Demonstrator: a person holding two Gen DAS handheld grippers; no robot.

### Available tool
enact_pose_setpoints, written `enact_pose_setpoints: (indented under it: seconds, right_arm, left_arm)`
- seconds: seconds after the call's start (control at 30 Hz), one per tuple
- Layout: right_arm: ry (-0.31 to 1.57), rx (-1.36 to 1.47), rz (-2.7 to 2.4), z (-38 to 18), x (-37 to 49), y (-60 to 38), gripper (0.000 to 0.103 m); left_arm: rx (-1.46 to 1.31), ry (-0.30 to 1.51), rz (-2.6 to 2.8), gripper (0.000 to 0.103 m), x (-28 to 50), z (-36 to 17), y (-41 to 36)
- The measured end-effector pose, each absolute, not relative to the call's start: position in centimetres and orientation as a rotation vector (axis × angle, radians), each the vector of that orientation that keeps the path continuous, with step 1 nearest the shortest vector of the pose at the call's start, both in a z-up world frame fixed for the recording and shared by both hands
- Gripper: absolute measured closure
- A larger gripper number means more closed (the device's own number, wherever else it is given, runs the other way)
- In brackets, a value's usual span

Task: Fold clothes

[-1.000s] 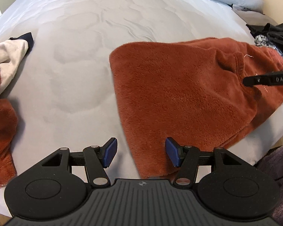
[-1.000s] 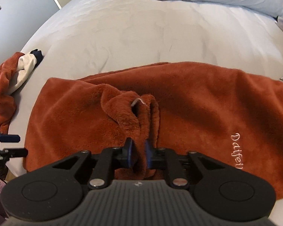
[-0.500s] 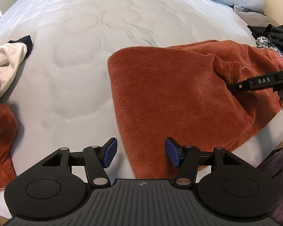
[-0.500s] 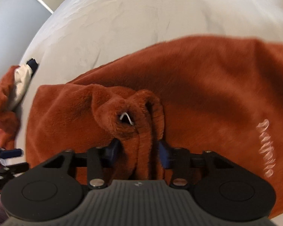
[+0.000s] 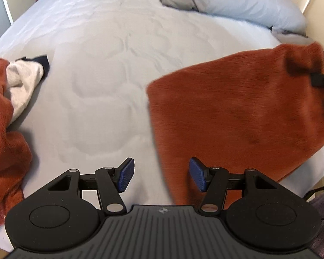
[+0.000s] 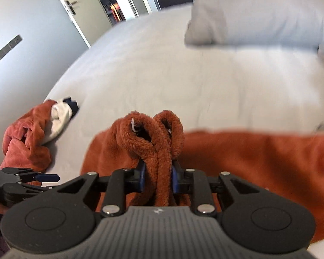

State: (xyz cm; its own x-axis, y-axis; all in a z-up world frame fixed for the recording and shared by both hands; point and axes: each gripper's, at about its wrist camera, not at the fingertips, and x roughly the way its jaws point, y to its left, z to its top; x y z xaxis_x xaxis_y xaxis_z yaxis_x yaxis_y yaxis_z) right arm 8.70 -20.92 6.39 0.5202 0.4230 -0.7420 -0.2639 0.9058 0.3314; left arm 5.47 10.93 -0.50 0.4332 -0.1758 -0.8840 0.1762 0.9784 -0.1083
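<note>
My right gripper (image 6: 157,179) angles down over the bed (image 6: 183,82), its jaws closing on a bunched fold of the rust-orange fleece garment (image 6: 259,157), which hangs off the pads with its far side trailing on the sheet. My left gripper (image 5: 161,177) tilts steeply down over the garment's near-left edge, jaws apart and empty.

The rust-red garment (image 6: 259,157) is thick, fuzzy fleece — matt, deep-piled. The bed cover (image 5: 118,69) is smooth quilted cloth. The gripper pads (image 5: 125,178) are blue, finely ribbed — on matt black plastic.
</note>
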Motion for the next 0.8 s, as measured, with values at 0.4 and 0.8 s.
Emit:
enact_pose_setpoints:
  seconds: [0.4,0.8]
  right_arm:
    - [0.942,0.027,0.182,14.7,9.6,-31.3,0.077]
    - [1.142,0.159,-0.102,1.1,12.6,-41.2,0.077]
  left_arm:
    - [0.024,1.107,-0.284,0.048,5.9,-0.2,8.8]
    - [0.025,1.152,-0.396,0.048,6.8,-1.9,4.8]
